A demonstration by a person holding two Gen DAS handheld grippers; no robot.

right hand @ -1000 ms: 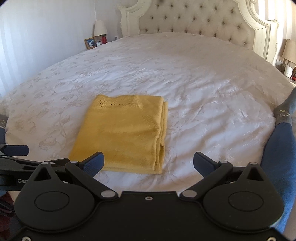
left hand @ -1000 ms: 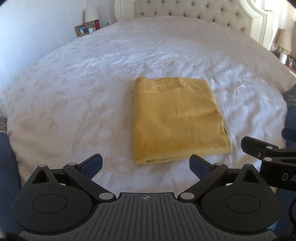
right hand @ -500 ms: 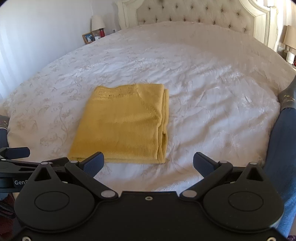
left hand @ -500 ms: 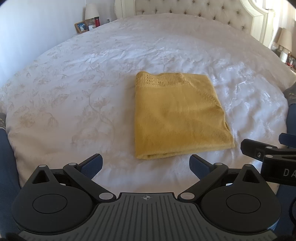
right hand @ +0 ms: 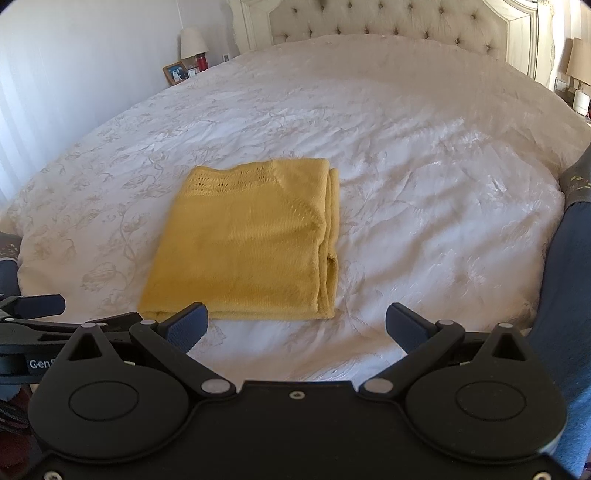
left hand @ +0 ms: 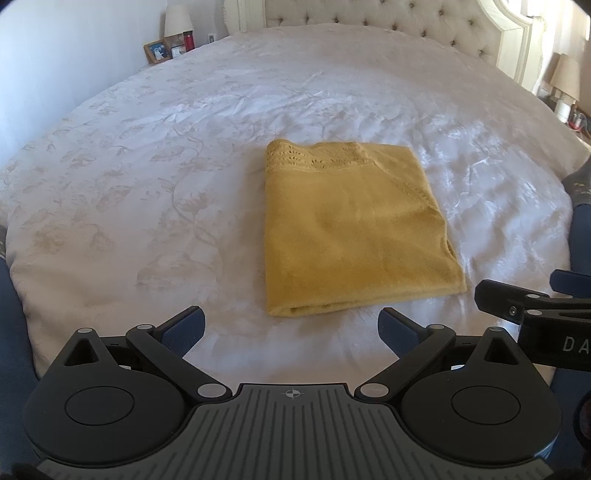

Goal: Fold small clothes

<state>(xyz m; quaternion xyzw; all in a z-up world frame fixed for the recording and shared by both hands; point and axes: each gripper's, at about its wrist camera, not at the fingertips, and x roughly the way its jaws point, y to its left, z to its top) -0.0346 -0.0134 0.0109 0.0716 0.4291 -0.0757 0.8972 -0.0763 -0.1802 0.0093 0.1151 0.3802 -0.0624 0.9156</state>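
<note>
A yellow knitted garment (left hand: 354, 229) lies folded into a neat rectangle on the white bedspread (left hand: 147, 177), lace trim at its far edge. In the right wrist view the same garment (right hand: 251, 243) shows stacked layers along its right side. My left gripper (left hand: 291, 326) is open just short of the garment's near edge, with nothing between its fingers. My right gripper (right hand: 297, 325) is open too, near the garment's near right corner, its left finger (right hand: 186, 325) overlapping the cloth's edge in view. Each gripper shows at the edge of the other's view.
A tufted headboard (right hand: 406, 22) stands at the far end. A nightstand with a lamp (left hand: 178, 20), a photo frame (left hand: 157, 51) and a red bottle is at the far left, another lamp (left hand: 565, 77) at the far right. Blue-clad legs (right hand: 569, 295) flank the bed's near edge.
Both grippers have shifted slightly, so the garment sits a bit closer and lower in view. The garment itself has not moved, and both grippers stay open.
</note>
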